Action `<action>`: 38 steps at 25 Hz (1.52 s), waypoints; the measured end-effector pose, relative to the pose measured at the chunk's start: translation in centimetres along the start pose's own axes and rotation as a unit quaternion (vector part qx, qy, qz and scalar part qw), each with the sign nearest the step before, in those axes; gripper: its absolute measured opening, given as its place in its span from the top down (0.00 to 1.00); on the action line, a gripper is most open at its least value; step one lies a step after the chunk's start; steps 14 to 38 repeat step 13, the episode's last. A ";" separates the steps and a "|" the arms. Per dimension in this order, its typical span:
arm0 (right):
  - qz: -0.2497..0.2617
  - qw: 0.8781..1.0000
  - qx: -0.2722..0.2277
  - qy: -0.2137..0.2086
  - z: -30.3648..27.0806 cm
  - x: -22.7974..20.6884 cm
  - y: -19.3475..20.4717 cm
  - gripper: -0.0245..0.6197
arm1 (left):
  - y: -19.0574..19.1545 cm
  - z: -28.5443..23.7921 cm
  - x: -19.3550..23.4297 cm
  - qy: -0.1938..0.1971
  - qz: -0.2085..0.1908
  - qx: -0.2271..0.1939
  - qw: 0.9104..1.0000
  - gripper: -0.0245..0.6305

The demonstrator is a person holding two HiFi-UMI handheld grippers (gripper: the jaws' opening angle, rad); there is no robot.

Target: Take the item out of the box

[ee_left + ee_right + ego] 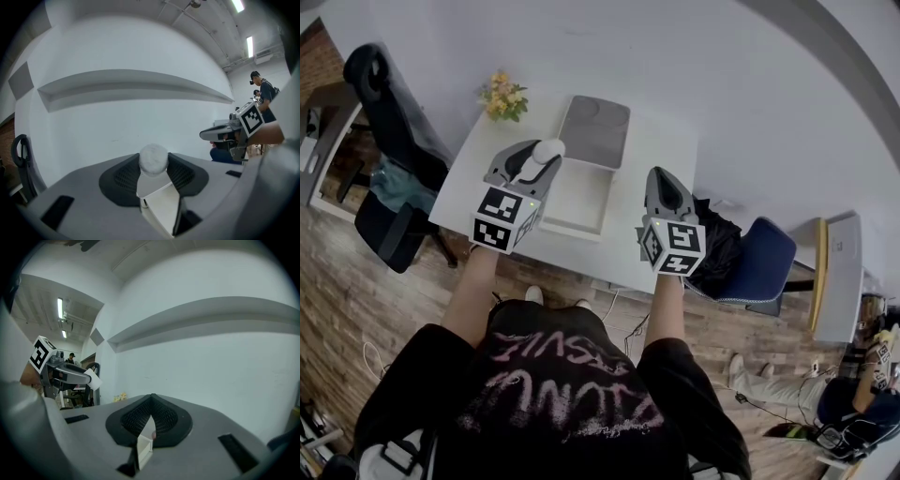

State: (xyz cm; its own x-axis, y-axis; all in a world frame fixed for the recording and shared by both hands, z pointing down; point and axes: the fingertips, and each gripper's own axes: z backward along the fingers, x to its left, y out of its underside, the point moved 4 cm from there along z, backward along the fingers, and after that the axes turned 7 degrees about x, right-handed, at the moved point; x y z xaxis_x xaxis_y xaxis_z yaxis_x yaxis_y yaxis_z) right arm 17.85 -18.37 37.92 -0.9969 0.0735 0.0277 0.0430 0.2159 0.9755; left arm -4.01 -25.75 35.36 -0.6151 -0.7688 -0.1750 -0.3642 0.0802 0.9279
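Item in L hand-held gripper, held level

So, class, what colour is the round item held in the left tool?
White. The round item shows best in the left gripper view.

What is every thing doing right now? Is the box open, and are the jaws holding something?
Left gripper: jaws shut on the white ball.
White ball: held up in the air, out of the box.
Right gripper: jaws shut, nothing in them.
Box: open, looks empty.
Lid: off, lying flat behind the box.
Black chair: empty.
Blue chair: has a black bag on it.
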 end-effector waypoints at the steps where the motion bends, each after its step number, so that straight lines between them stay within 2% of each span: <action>1: 0.000 1.000 0.001 0.001 0.1 0.0 0.0 0.95 | 0.0 0.1 0.0 0.000 0.000 0.000 1.000 0.69; 38: 0.003 1.000 -0.001 0.008 0.5 -0.2 -0.2 0.95 | -0.1 0.6 0.5 -0.003 0.005 -0.001 1.000 0.69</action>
